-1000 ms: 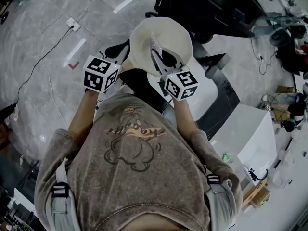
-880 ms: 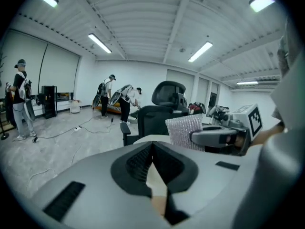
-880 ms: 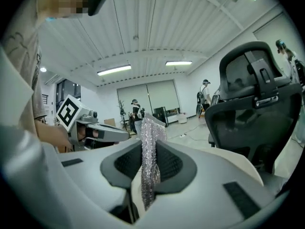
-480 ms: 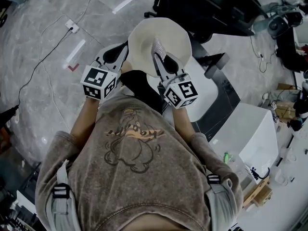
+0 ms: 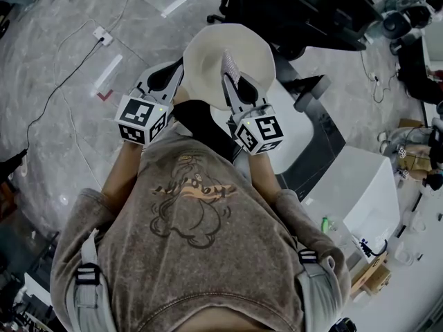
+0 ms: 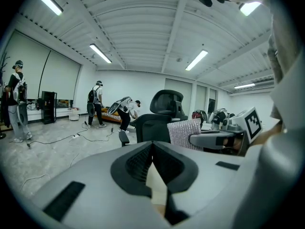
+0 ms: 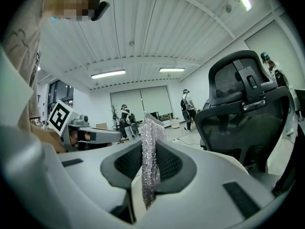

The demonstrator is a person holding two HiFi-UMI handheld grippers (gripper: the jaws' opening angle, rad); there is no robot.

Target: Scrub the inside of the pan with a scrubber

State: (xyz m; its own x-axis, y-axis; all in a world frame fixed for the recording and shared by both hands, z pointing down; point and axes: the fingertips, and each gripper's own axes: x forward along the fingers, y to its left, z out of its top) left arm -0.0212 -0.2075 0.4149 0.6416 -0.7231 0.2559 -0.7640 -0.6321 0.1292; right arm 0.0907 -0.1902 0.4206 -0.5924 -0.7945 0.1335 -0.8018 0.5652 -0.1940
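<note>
While its jaws press together on a silvery mesh scrubber (image 7: pixel 151 128), the right gripper (image 7: pixel 147 149) points the free end of that strip up and away from the person. In the head view the strip lies across the inside of the pan (image 5: pixel 204 50), a little right of its middle; whether it actually touches the cream surface cannot be told from above. The pan is round and pale, its inside turned up toward the head camera, and it is held up in front of the person's chest. A white table (image 5: pixel 294 133) shows beneath the right gripper, but no frame shows the pan resting on it. The left gripper (image 6: pixel 152 149) is fully closed, with a thin cream edge nipped between its jaws, most likely the pan's rim on its left side, where the head view has that gripper's tip meeting the rim. The step in hand appears to be the scrubbing itself, with the scrubber inside the pan and the pan steadied. The next move calls for pressing the scrubber's end onto the inner surface and sweeping it round. The left grip must hold firm meanwhile, since a pinch on a thin rim could twist under pressure. An office chair (image 7: pixel 243 109) stands just beyond.
</note>
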